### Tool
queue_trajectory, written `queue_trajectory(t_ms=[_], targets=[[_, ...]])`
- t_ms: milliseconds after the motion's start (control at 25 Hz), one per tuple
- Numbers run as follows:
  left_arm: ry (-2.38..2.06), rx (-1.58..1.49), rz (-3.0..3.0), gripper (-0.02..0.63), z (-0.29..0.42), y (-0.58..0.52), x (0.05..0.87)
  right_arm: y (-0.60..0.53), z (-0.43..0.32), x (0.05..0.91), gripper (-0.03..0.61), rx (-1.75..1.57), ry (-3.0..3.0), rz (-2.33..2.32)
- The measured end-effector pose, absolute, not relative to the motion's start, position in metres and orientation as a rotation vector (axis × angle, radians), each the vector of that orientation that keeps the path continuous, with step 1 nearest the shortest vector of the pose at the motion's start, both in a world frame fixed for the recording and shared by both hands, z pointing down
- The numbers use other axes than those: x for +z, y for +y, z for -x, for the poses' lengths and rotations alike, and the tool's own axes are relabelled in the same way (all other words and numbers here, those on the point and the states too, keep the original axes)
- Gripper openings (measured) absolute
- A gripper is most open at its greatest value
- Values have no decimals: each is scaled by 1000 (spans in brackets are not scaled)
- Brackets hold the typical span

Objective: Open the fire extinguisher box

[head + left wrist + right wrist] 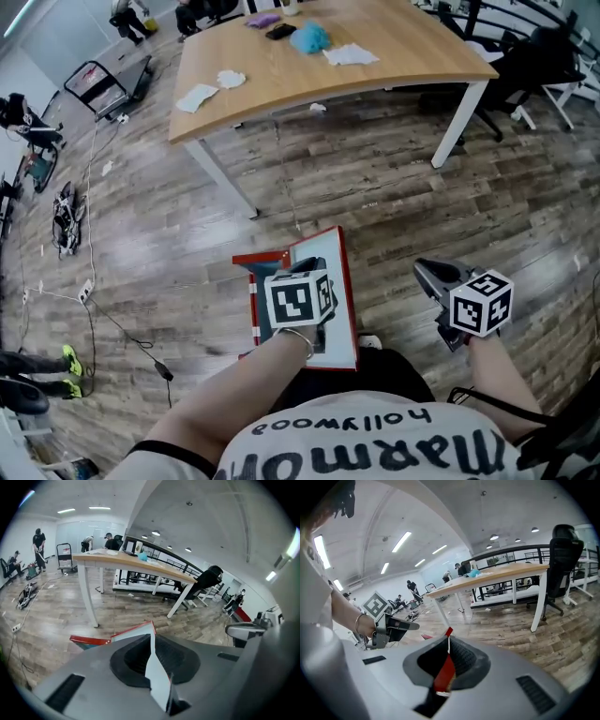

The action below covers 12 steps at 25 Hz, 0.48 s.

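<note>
The fire extinguisher box is a red-framed box on the wood floor just in front of me. Its lid, a pale panel in a red frame, stands raised. My left gripper is shut on the lid's edge, and the pale panel runs down between its pads. In the head view its marker cube hides its jaws. My right gripper hangs to the right of the box, apart from it. Its jaws are closed on a thin red strip; what the strip belongs to I cannot tell.
A long wooden table on white legs stands beyond the box, with cloths and papers on it. Black office chairs are at the far right. Cables and gear lie on the floor at the left. People stand in the distance.
</note>
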<state>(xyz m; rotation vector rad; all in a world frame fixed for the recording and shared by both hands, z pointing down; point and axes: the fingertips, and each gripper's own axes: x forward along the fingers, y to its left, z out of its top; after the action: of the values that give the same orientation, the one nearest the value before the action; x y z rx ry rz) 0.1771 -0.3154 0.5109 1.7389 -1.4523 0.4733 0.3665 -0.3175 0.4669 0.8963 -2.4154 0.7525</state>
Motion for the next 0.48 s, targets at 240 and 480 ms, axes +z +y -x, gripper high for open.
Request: queue_trajectory(t_ms=[240,480], targets=[[-1279,330,-2000,9,-143,-297,461,-292,-287,448,12,707,-2458,-867],[-1035,104,-2355,9,-82,-263,373,-264,-194,424,11,597,-2495,-822]])
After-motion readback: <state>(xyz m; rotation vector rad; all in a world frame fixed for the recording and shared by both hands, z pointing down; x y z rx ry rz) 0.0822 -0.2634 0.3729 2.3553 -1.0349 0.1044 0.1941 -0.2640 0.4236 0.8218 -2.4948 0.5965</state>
